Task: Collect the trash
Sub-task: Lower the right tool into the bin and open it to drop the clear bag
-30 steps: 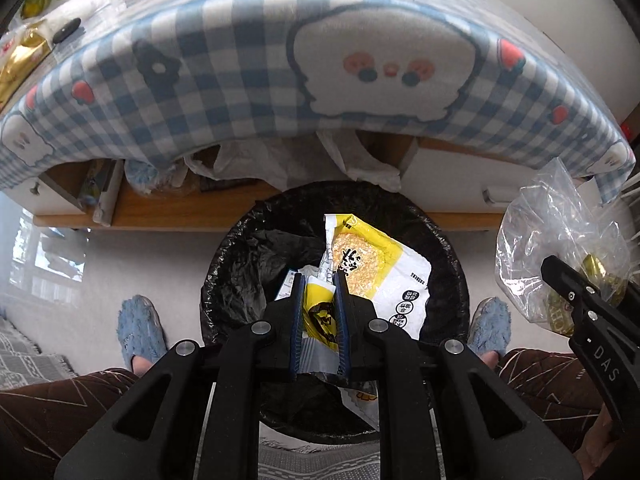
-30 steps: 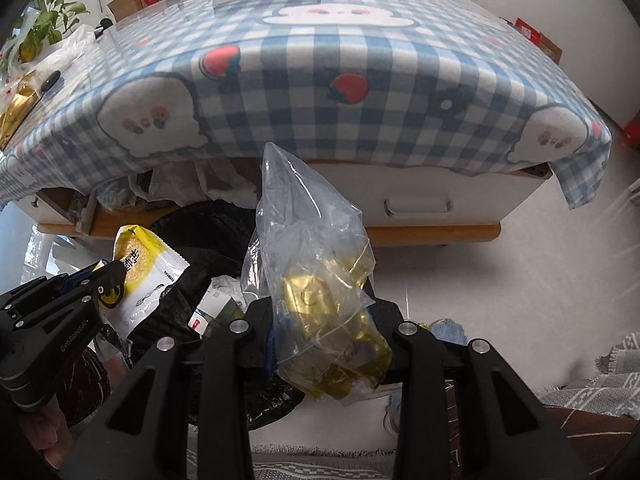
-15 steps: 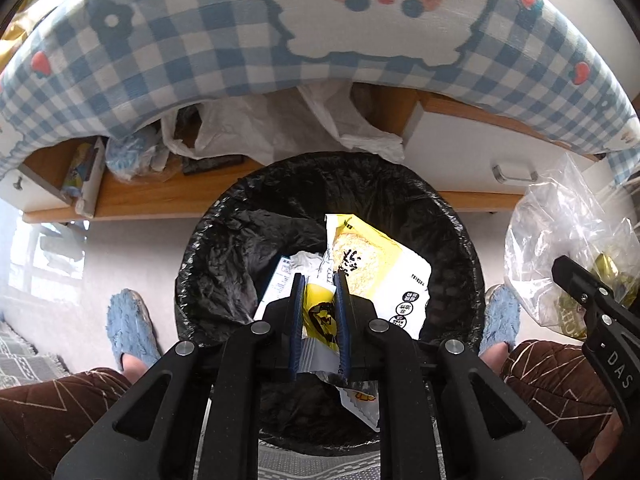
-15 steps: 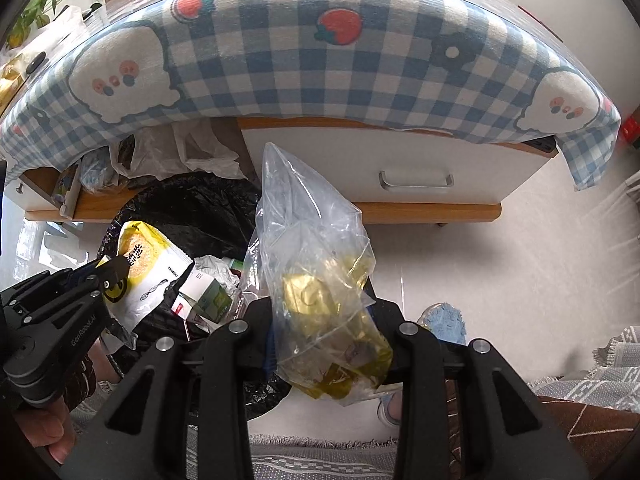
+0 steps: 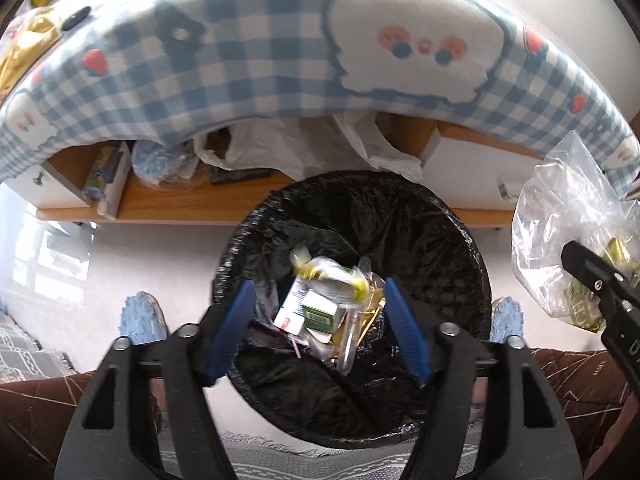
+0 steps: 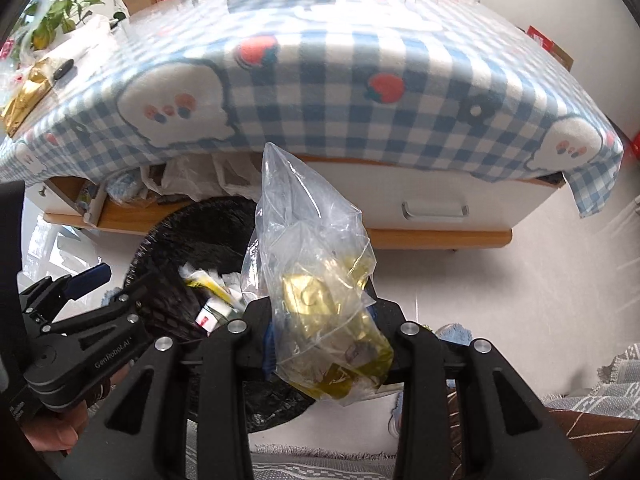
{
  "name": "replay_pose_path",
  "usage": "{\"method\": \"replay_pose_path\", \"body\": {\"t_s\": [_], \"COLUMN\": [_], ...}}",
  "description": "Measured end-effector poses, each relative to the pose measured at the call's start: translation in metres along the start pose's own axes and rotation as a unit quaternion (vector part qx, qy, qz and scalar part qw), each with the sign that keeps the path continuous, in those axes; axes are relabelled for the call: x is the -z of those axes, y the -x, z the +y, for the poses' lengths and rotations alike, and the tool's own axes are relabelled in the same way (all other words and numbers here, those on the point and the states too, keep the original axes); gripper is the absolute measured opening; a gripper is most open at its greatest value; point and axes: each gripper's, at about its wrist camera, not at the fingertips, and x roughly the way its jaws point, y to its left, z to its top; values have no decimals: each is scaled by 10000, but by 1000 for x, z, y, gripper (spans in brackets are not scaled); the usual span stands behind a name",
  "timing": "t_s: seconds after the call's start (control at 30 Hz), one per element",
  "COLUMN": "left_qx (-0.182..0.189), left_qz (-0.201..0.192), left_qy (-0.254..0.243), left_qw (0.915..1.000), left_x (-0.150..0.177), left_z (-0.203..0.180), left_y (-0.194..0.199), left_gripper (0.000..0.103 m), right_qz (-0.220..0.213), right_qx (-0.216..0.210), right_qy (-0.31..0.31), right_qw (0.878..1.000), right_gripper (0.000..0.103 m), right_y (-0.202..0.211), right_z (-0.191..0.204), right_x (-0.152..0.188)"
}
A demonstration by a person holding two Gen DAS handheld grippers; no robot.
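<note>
My left gripper (image 5: 320, 324) hangs over the black-lined trash bin (image 5: 464, 240), its jaws opening wide with nothing pressed between the blue pads (image 5: 236, 320). A yellow snack wrapper (image 5: 328, 276), blurred, drops onto the cartons and wrappers inside the bin. My right gripper (image 6: 320, 332) is shut on a clear plastic bag (image 6: 316, 264) holding gold wrappers, just right of the bin (image 6: 192, 232). That bag (image 5: 560, 240) also shows at the right edge of the left wrist view. The left gripper (image 6: 80, 312) appears at the lower left of the right wrist view.
A table with a blue checked cloth (image 6: 360, 100) overhangs the bin's far side. A wooden shelf (image 5: 180, 200) under it holds white bags and clutter; a white drawer (image 6: 436, 208) sits to the right. Blue slippers (image 5: 142, 316) and a person's knees flank the bin.
The left jaws have spread apart and let go of the yellow wrapper, which now falls into the bin. The right gripper keeps its hold on the clear bag.
</note>
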Motion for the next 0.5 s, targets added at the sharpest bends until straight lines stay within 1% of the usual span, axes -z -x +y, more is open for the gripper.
{"method": "replay_pose_path", "body": {"t_s": [0.03, 0.13, 0.23, 0.3, 0.5], "left_qx": [14, -9, -62, -90, -169], "left_qz": [-50, -180, -281, -351, -394], "left_qy": [42, 119, 213, 306, 570], "left_qw": [10000, 9998, 9994, 9989, 9975], "left_x": [0, 0, 1, 2, 5], "left_z": [4, 16, 30, 41, 71], "left_y": [3, 12, 18, 20, 18], "left_gripper": [76, 88, 95, 97, 97], "right_qz": [-33, -114, -107, -86, 49], "right_qx": [-47, -126, -196, -227, -284], "right_qy": [2, 65, 102, 149, 271], "right_qw": [10000, 9998, 9997, 9996, 9992], "right_gripper": [33, 33, 33, 33, 33], "right_y": [2, 7, 5, 2, -16], "right_z": [3, 14, 27, 35, 59], "right_x": [-1, -2, -3, -2, 2]}}
